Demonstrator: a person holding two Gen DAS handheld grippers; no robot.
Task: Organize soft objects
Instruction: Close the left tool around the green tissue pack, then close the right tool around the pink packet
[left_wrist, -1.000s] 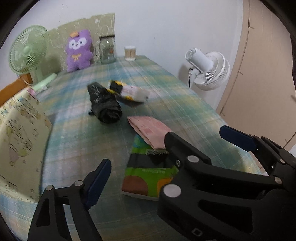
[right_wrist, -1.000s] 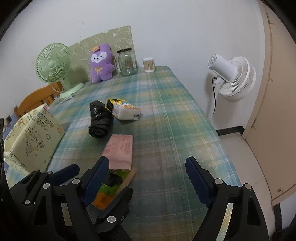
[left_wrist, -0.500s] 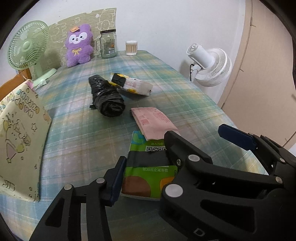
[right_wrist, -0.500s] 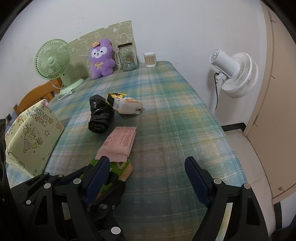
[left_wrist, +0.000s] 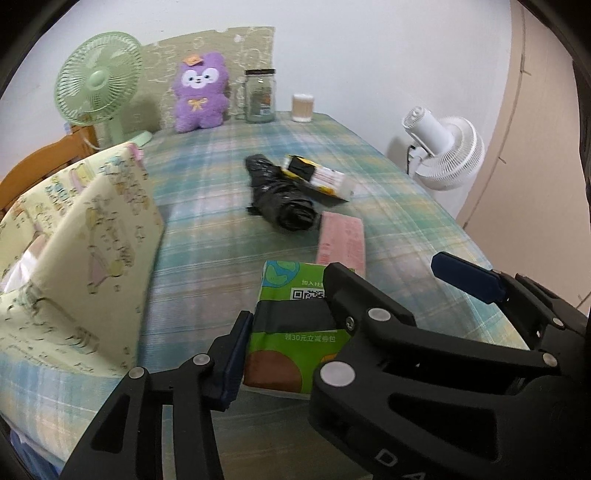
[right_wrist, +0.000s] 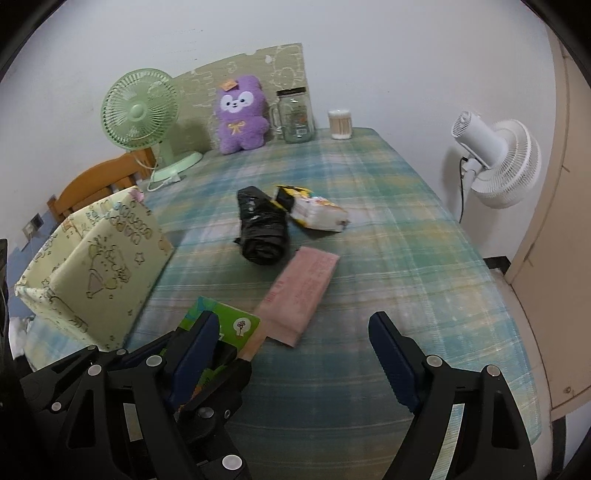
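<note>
The green tissue pack (left_wrist: 295, 325) lies at the near edge of the plaid table (left_wrist: 207, 254); the left gripper (left_wrist: 284, 332) has its 2 fingers closed against the pack's sides; the pink pack (right_wrist: 301, 291) touches its far end; beyond lie a black bag (right_wrist: 262, 229) and a yellow pack (right_wrist: 317, 212); a fabric box (right_wrist: 96, 266) stands left; the right gripper (right_wrist: 291, 354) hangs wide apart, holding nothing.

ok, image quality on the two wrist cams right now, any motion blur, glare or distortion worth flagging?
Left wrist: heavy fisheye bending at the edges, dark vignette in the corners; the patterned fabric box is smeared by motion blur, while the QR code on the green tissue pack is fairly sharp. Right wrist: same fisheye curve, the door bows; mild softness on the plaid tablecloth; even light, soft shadows, no glare.
</note>
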